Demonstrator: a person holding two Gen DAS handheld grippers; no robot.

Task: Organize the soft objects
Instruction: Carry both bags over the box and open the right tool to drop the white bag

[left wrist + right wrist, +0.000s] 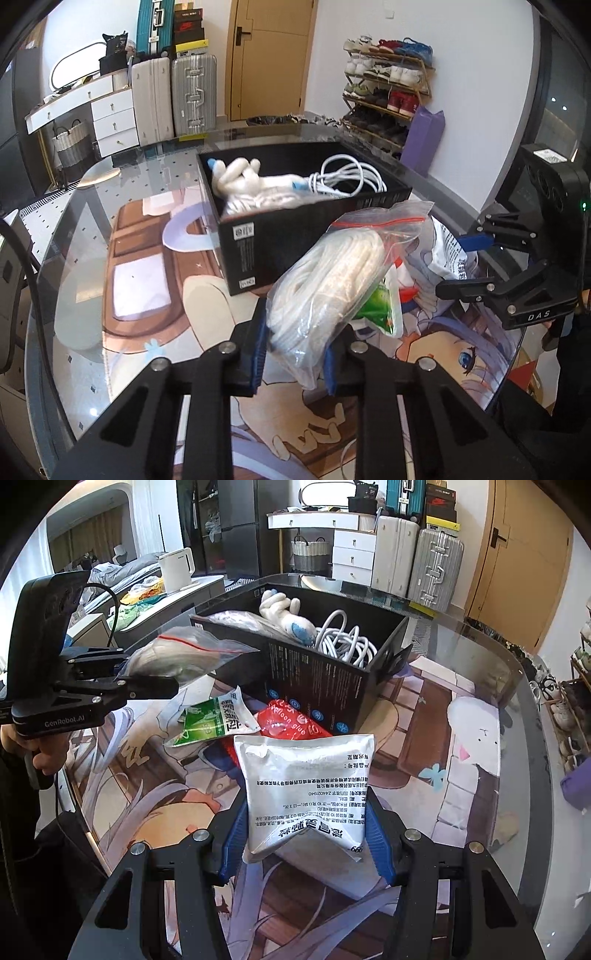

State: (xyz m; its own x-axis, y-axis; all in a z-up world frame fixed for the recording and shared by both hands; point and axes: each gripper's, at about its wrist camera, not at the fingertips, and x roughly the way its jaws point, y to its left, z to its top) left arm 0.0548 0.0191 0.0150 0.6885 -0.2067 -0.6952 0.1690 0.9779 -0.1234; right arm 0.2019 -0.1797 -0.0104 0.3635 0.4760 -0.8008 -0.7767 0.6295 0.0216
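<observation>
Nearest in the left wrist view, the left hand-held gripper is clamped on a clear zip bag of white rope, held up off the table with the bag's red seal strip uppermost. In the right wrist view the right hand-held gripper pinches a silver foil pouch between its blue pads, the pouch buckled at the bottom and raised above the printed mat that covers the table.

Just beyond the pouch, on the mat, lie a green-and-white packet and a red packet, touching each other and close against the near wall of the black box.

The box stands open-topped toward the middle of the table. Inside it are a white plush toy with a blue patch and a coiled white cable, side by side. The bag of rope hangs just short of the box's near corner.

Past the table's far edge stand two suitcases and a shoe rack against the wall.
</observation>
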